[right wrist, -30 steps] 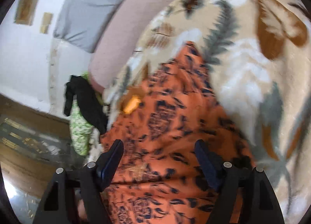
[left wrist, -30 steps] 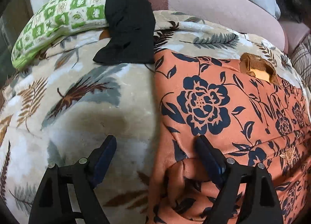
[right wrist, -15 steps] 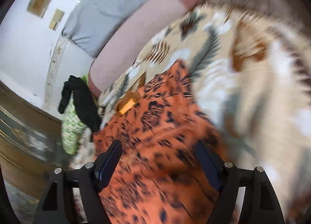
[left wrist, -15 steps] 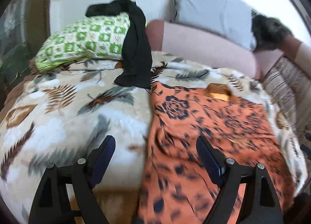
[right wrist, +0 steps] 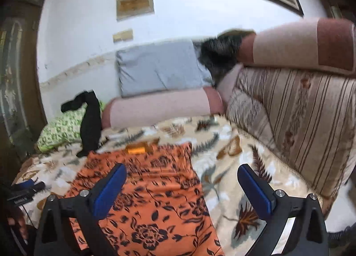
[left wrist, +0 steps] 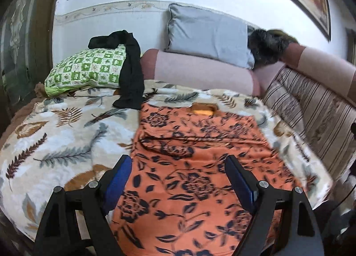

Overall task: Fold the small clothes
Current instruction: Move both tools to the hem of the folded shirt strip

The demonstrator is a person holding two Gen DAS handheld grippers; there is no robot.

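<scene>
Only one orange garment point(left wrist: 195, 180), flat.

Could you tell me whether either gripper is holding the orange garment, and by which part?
Neither: the left gripper and right gripper are open above the orange garment.

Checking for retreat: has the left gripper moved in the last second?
Yes. The left gripper has pulled up and back from the orange garment: the grey pillow and wall now show, jaws open.
</scene>
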